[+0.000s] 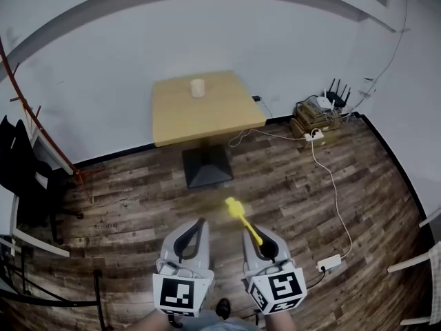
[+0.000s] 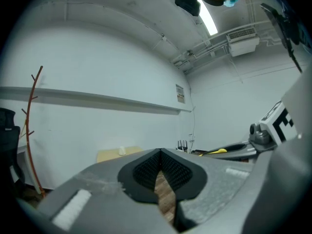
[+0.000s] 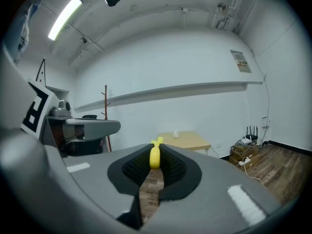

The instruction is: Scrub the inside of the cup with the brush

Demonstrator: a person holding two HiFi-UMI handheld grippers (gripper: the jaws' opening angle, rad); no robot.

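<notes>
The right gripper [image 1: 253, 232] is clamped on the yellow brush [image 1: 241, 216], head pointing ahead, seemingly ready for scrubbing; the left gripper [image 1: 200, 225] is closed on nothing, probably free to steady the cup [image 1: 198, 87], which stands well ahead on the table [image 1: 213, 119]

The cup [image 1: 198, 87] is placed on the table [image 1: 220, 119], near its far edge; boxes [image 1: 315, 121] are set by the wall to the table's right. Before the table, well apart from it, the left gripper [image 1: 200, 223] and right gripper [image 1: 249, 232] are held side by side, the brush [image 1: 238, 211] lodged in the right one.
</notes>
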